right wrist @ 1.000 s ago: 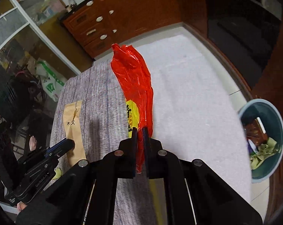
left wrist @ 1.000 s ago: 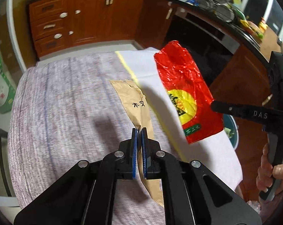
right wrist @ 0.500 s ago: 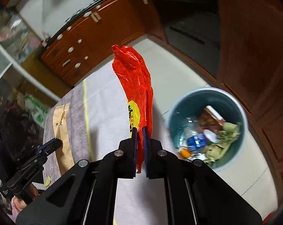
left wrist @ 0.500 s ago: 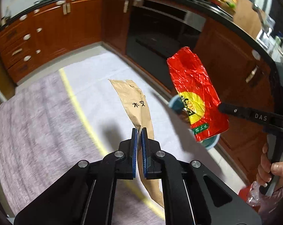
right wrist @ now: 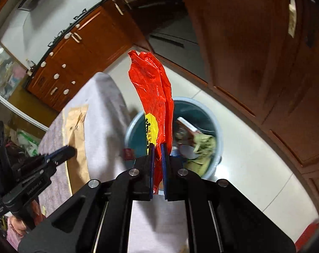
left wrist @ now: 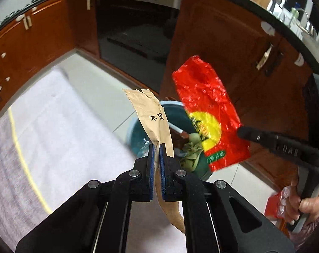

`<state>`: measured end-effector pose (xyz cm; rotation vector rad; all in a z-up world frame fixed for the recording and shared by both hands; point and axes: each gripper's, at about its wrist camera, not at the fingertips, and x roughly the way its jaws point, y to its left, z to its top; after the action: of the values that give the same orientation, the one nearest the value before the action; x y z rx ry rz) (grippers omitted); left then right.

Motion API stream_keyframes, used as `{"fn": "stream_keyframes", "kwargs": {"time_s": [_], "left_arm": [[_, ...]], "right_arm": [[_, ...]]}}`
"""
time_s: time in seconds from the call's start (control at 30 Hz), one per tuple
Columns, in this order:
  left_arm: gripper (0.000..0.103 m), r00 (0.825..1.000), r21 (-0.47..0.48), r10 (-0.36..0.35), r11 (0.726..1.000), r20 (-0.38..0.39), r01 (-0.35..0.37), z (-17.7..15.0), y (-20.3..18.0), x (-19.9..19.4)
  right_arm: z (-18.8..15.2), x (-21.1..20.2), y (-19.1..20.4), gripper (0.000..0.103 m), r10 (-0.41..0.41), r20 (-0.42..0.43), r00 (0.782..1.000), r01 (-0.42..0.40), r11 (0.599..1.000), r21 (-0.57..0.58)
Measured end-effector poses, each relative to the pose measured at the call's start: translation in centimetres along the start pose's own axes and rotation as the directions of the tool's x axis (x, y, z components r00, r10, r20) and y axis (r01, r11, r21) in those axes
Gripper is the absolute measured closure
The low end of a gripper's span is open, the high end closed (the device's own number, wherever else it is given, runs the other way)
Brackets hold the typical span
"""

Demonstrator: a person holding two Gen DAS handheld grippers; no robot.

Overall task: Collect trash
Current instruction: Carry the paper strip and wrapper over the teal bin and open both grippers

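Left wrist view: my left gripper is clamped on the brown paper sleeve, which stands up past the worktop edge, in front of the teal bin on the floor. My right gripper is clamped on the red wrapper, also lined up with the bin.

Risks, as I judge them: both pieces are light and flat, so a release short of the rim could let them flutter onto the floor. The two grippers sit close together and may knock. The wrapper might cling to a pad.

Hard to read: the bin's near rim is hidden behind the wrapper and sleeve. Bin contents are blurred. True height above the bin is unclear.
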<state>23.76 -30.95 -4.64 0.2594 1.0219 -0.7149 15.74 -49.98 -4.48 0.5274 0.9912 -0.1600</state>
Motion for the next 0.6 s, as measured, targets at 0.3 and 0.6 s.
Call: {"fn": "stream_keyframes", "kwargs": {"time_s": [0.3,0.6], "left_arm": [[0.09,0.995,0.015,-0.026,1.0,-0.092,0.027,1.7,-1.9,7.5],[0.039,0.994,0.005,0.025,1.0,-0.102,-0.024,1.2,-0.6,8.9]], "right_arm": [[-0.3,2.7,-1.9,0.097,-0.028,-0.075,0.997,0.028,1.0,0.002],[-0.1,4.9,-1.6,0.097,-0.024,-0.12,0.992,0.023,1.0,-0.005]]}}
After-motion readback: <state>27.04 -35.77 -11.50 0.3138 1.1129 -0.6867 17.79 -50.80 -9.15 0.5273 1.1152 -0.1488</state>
